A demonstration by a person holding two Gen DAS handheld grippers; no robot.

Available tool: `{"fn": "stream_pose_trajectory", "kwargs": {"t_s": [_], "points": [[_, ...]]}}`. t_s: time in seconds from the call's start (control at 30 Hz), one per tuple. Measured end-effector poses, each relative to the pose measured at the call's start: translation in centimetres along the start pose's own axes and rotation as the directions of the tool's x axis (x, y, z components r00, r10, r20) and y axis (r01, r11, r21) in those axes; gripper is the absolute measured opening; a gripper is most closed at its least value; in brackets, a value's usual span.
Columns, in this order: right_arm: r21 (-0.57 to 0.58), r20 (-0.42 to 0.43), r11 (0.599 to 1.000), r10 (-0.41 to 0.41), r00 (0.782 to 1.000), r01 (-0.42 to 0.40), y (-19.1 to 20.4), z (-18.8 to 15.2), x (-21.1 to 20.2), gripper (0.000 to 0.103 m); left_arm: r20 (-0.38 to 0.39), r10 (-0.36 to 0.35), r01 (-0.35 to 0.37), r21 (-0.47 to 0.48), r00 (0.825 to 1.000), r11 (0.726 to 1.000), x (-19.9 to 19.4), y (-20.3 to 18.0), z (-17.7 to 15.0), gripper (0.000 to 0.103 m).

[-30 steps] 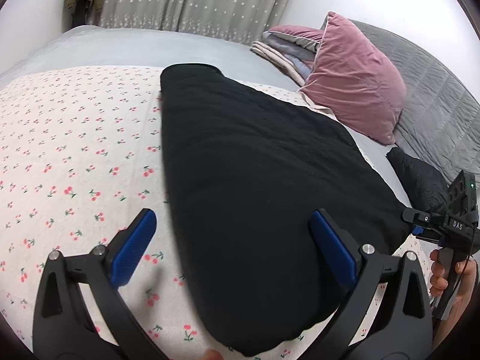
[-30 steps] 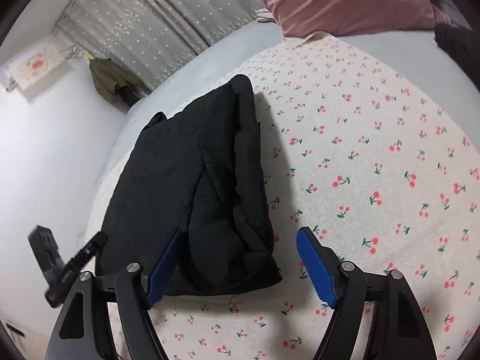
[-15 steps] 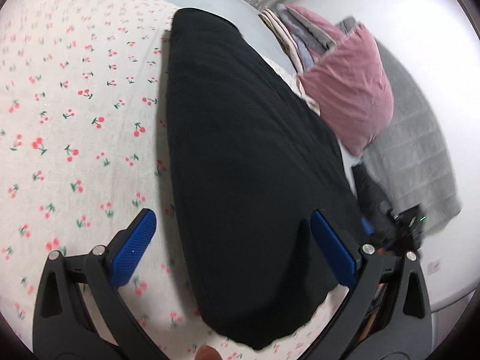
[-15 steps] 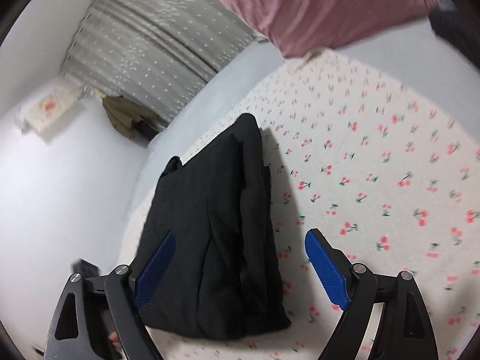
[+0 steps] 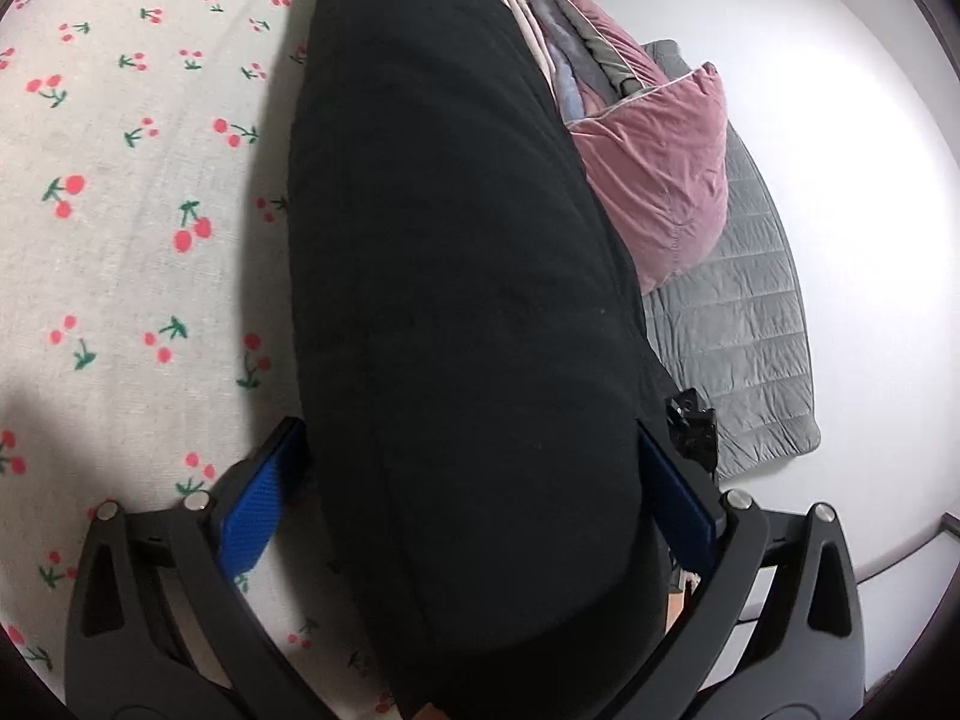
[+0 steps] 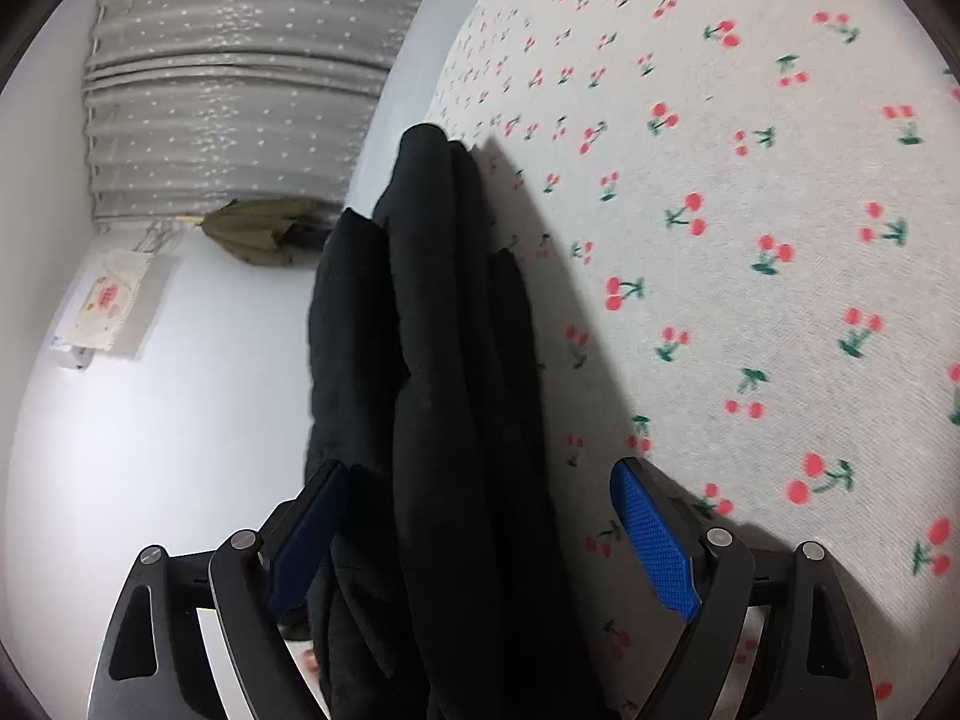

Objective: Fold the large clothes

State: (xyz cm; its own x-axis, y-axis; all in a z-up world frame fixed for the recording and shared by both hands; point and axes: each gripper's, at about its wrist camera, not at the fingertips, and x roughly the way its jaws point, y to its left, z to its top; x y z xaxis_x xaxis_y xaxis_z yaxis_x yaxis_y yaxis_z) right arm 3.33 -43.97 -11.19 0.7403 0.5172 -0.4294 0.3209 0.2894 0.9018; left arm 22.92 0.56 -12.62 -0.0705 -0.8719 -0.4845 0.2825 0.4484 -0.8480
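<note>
Grippers, left [image 5: 462, 498] and right [image 6: 480, 534], straddle the folded black garment [image 5: 456, 276] on the cherry-print sheet [image 5: 120, 180], fingers spread and apparently not yet pinching, seemingly to lift the bundle.

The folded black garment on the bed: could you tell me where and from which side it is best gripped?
Grip the folded black garment at its near short end, coming in along its length: the stacked layers there already sit between both open hand-held grippers.
</note>
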Motion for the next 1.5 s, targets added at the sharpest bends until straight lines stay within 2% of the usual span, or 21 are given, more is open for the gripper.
{"fn": "stream_pose_trajectory", "kwargs": {"t_s": [0.1,0.37,0.47,0.6,0.7,0.83,0.97,1.13,1.23,1.37,1.5], "points": [[-0.015,-0.016,1.000,0.009,1.000,-0.009,0.2,0.1,0.6,0.090,-0.007,-0.011,0.011,0.001,1.000,1.000,0.0,-0.1,0.0,0.103],[-0.119,-0.059,0.993,0.011,0.998,-0.018,2.0,-0.6,2.5,0.089,0.043,-0.042,0.040,0.048,0.998,0.998,-0.7,0.1,-0.3,0.103],[-0.133,-0.082,0.990,0.037,0.996,-0.048,2.4,-1.1,3.2,0.081,0.065,-0.061,0.056,0.070,0.996,0.996,-0.8,-0.3,-0.5,0.100],[-0.104,-0.067,0.988,0.110,0.992,-0.116,2.1,-1.2,3.0,0.069,0.089,-0.076,0.071,0.058,0.993,0.996,-1.3,-0.6,-0.5,0.093],[-0.128,-0.050,0.980,0.148,0.988,-0.154,2.9,-1.7,2.7,0.062,0.100,-0.069,0.062,0.065,0.993,0.996,-2.0,-1.0,-0.6,0.089],[-0.175,-0.035,0.969,0.171,0.985,-0.174,5.0,-2.7,3.0,0.059,0.124,-0.060,0.051,0.069,0.991,0.996,-3.8,-1.5,-0.8,0.087],[-0.239,-0.058,0.951,0.189,0.980,-0.197,7.6,-4.1,3.8,0.059,0.155,-0.053,0.045,0.060,0.986,0.997,-6.4,-1.5,-1.1,0.087],[-0.327,-0.105,0.918,0.201,0.974,-0.224,11.7,-6.3,6.1,0.058,0.232,-0.048,0.035,0.060,0.972,0.998,-11.6,-1.0,-2.0,0.086],[-0.364,-0.138,0.895,0.221,0.965,-0.257,14.5,-8.2,8.4,0.058,0.289,-0.040,0.024,0.056,0.957,0.998,-15.5,-0.3,-2.7,0.086],[-0.414,-0.179,0.861,0.241,0.954,-0.296,18.0,-10.5,11.7,0.058,0.368,-0.024,0.004,0.054,0.930,0.999,-20.6,1.0,-3.6,0.086],[-0.463,-0.239,0.816,0.262,0.935,-0.347,22.2,-12.6,16.2,0.058,0.457,-0.004,-0.023,0.054,0.890,0.998,-26.0,2.4,-4.0,0.086]]}}
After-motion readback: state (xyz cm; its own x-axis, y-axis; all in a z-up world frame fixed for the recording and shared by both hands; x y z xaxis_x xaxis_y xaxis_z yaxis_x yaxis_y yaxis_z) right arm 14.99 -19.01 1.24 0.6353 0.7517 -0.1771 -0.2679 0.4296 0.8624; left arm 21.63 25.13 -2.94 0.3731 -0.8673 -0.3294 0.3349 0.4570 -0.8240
